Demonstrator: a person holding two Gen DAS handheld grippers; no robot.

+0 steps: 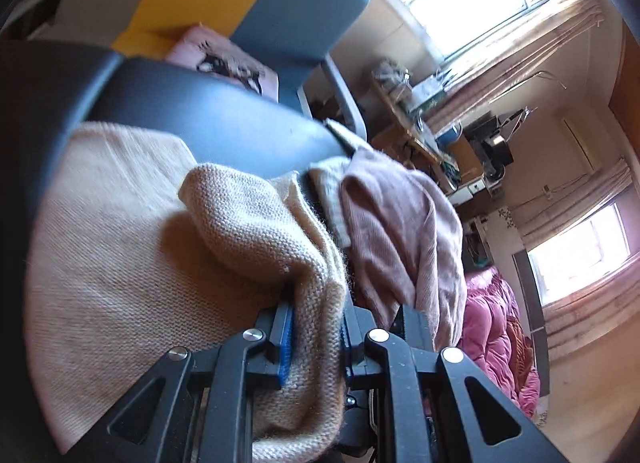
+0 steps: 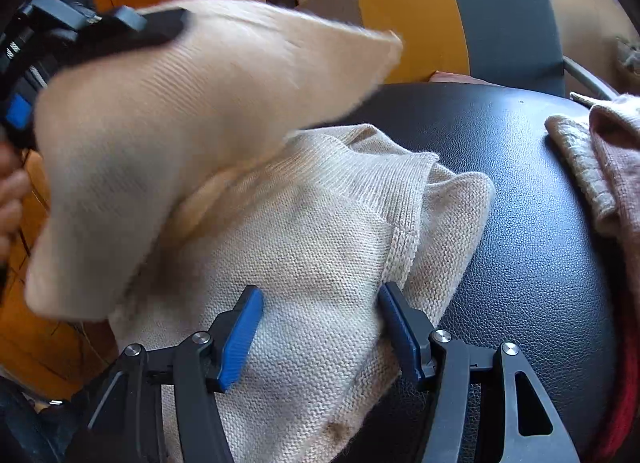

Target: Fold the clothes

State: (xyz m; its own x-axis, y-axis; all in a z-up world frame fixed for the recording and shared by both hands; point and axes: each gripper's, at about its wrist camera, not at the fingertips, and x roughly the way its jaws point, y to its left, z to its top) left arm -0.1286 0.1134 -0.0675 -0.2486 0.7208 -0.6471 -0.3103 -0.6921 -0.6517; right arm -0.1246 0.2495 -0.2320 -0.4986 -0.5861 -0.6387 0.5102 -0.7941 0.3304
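Observation:
A cream knit sweater point(image 2: 320, 231) lies on a black leather seat point(image 2: 520, 183). My left gripper point(image 1: 316, 327) is shut on a fold of the sweater point(image 1: 256, 223) and holds it up off the seat. In the right wrist view that gripper point(image 2: 100, 35) shows at the upper left, with the lifted flap hanging blurred from it. My right gripper point(image 2: 320, 327) is open, its blue pads point(image 2: 244, 339) straddling the sweater's lower part just above the knit.
A dusty pink garment point(image 1: 392, 231) is heaped on the seat's right side, also in the right wrist view point(image 2: 612, 167). A blue and yellow chair back point(image 2: 460, 19) stands behind the seat. A pink cushion point(image 1: 232, 59) lies beyond. A magenta quilt point(image 1: 496, 323) lies further off.

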